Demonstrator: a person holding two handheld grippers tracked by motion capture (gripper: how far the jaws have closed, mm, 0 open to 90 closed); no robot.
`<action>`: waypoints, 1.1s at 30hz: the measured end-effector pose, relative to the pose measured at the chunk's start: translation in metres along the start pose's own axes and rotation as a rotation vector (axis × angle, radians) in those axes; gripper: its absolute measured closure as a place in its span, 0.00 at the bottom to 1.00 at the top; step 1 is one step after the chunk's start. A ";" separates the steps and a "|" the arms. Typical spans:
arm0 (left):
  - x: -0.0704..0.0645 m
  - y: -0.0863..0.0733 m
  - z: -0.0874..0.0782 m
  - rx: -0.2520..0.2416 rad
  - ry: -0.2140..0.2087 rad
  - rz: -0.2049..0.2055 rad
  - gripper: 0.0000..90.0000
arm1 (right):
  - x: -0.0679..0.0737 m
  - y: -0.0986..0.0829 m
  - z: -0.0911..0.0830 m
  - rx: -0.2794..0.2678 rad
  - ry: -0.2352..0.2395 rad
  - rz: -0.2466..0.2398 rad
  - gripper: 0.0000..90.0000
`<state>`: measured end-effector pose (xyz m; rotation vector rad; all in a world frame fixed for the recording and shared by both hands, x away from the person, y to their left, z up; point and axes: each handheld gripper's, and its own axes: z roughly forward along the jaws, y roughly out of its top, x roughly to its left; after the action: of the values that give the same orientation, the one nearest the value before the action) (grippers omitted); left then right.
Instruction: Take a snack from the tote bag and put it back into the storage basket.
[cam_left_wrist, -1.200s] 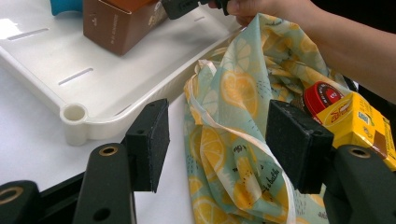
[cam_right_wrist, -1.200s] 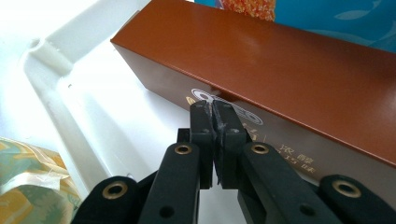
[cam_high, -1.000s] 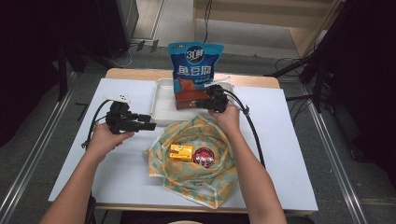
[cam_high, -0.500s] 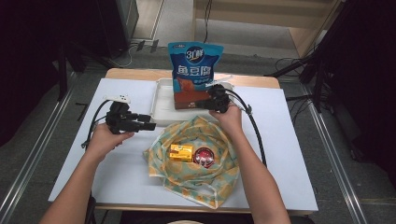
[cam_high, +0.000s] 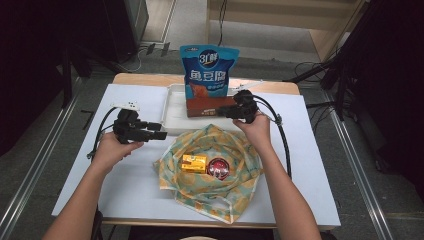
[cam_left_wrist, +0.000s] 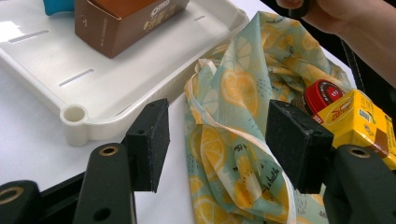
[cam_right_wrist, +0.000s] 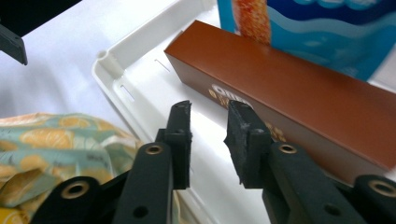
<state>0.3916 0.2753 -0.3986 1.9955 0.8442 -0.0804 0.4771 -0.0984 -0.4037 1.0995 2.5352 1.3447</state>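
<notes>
Little has changed since a moment ago; the right tool (cam_high: 226, 111) still hovers at the brown box (cam_high: 210, 106), its jaws slightly parted and gripping nothing; the left tool (cam_high: 159, 131) stays wide open beside the tray (cam_high: 174, 107). The lemon-print bag (cam_high: 210, 172) lies spread on the white table (cam_high: 130, 180); the box (long, glossy) rests in the tray before the blue pouch (cam_high: 209, 70).

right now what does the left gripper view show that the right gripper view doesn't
Left gripper view alone: the red-lidded tin and yellow carton lying on the bag, plus the person's right hand. Right gripper view alone: the right gripper, jaws slightly apart near the box. Shared: the lemon-print bag, white tray, brown box and blue pouch.
</notes>
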 end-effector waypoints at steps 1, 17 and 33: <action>0.000 0.000 0.000 -0.001 -0.001 0.001 0.45 | 0.000 -0.002 -0.004 -0.010 0.000 -0.003 0.78; -0.001 0.000 0.001 0.001 -0.003 0.008 0.45 | 0.020 -0.028 -0.053 -0.052 -0.063 0.002 0.73; -0.025 0.003 0.001 0.005 -0.026 0.083 0.48 | 0.040 -0.060 -0.069 -0.024 -0.020 -0.004 0.53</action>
<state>0.3752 0.2603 -0.3873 2.0275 0.7442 -0.0602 0.3889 -0.1432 -0.3959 1.0970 2.4993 1.3520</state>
